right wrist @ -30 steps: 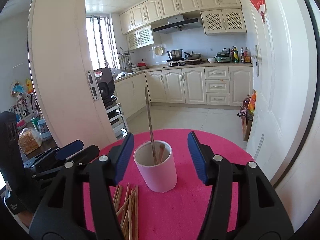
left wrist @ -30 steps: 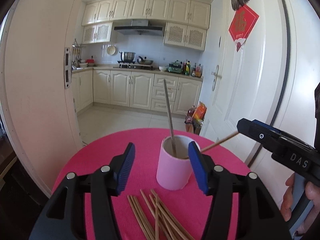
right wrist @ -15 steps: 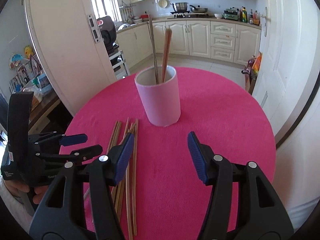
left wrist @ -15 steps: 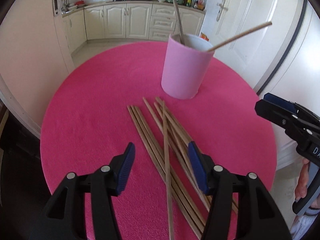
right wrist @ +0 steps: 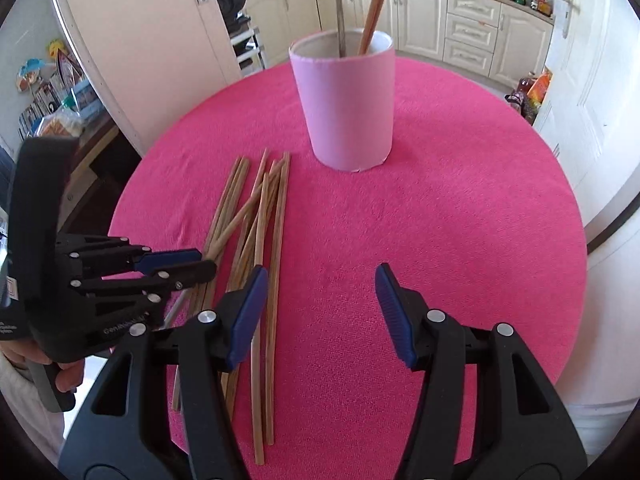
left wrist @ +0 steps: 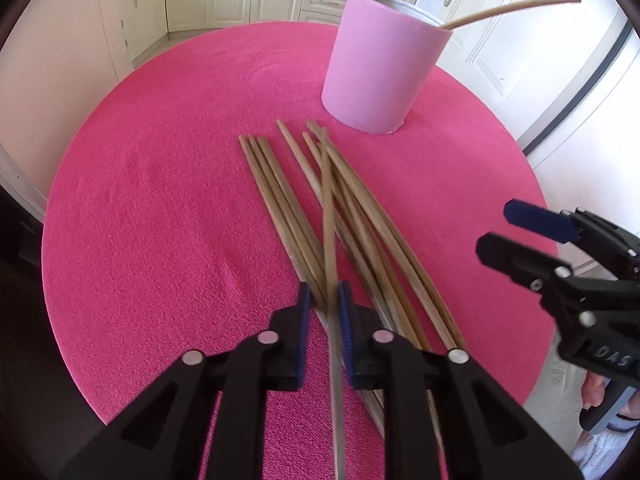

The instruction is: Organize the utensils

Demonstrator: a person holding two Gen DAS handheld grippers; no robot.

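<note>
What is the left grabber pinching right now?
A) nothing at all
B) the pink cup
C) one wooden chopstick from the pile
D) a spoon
C: in the left wrist view the left gripper has just closed its blue pads on a single wooden chopstick that crosses over the pile, while the pink cup stands untouched further back on the pink table.
</note>
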